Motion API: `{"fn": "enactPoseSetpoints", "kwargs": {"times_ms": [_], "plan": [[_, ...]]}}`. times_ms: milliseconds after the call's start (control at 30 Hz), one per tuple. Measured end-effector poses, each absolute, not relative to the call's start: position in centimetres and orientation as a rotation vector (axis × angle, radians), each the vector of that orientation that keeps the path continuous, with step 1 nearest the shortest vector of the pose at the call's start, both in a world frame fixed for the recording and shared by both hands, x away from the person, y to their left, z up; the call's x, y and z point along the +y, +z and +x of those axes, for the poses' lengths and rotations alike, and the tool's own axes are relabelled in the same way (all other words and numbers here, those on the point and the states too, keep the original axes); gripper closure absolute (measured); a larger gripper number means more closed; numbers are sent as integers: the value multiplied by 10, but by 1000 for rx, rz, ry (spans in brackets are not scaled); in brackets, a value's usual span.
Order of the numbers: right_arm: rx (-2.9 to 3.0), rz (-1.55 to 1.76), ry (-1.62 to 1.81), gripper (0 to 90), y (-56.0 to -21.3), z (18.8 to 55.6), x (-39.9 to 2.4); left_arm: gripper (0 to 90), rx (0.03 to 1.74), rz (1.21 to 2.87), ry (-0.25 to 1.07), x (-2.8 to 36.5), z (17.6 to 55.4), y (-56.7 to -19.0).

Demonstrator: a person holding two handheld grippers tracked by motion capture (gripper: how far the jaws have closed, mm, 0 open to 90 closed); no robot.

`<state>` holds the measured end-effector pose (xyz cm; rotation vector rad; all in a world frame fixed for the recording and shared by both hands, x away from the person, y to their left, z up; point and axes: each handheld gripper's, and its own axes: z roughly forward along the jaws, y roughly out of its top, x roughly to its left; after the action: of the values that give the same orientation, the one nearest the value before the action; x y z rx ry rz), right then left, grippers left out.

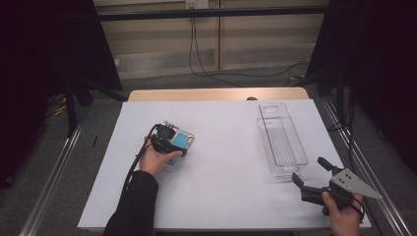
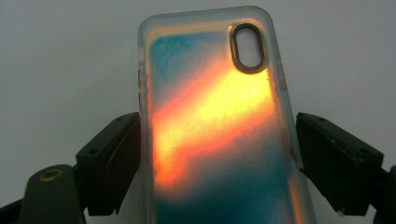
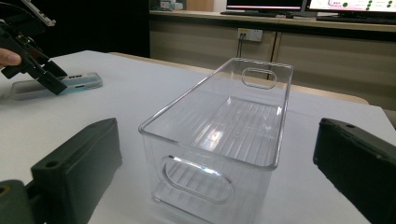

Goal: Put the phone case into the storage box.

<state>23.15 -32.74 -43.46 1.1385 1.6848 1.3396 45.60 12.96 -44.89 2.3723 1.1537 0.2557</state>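
Teal-and-orange clear phone case [image 2: 215,126] is lying flat between the left gripper [image 1: 169,142]'s spread jaws, unpinched; closing comes next, then the clear plastic bin [image 1: 281,140].

Table [image 1: 216,93]: pale wooden top, its far edge left bare as a narrow strip with a small dark notch near the right end. White sheet [image 1: 221,167]: covered nearly the whole top, flat, reaching to the near edge. Phone case [image 1: 181,143]: lay flat on the sheet in the left half, back upward, translucent rim, teal with an orange-yellow band across it and an oval camera cut-out at one end. Clear plastic bin [image 1: 281,138]: stood upright on the sheet in the right half, long and narrow, ribbed floor, oval handle cut-outs in both short walls, open top. Case and bin sat well apart.
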Motion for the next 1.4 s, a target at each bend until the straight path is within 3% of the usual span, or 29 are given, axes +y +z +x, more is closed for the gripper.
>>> {"fn": "enactPoseSetpoints", "kwargs": {"times_ms": [500,1000,1400], "plan": [[1685,1138,1340,2,-434,231,-327,169,1082,2263,303,136,449,-432],[1685,1138,1338,2,-434,231,-327,169,1033,2097,465,144,439,-413],[1680,1127,1344,0,-434,231,-327,168,996,2007,485,154,421,-401]]}}
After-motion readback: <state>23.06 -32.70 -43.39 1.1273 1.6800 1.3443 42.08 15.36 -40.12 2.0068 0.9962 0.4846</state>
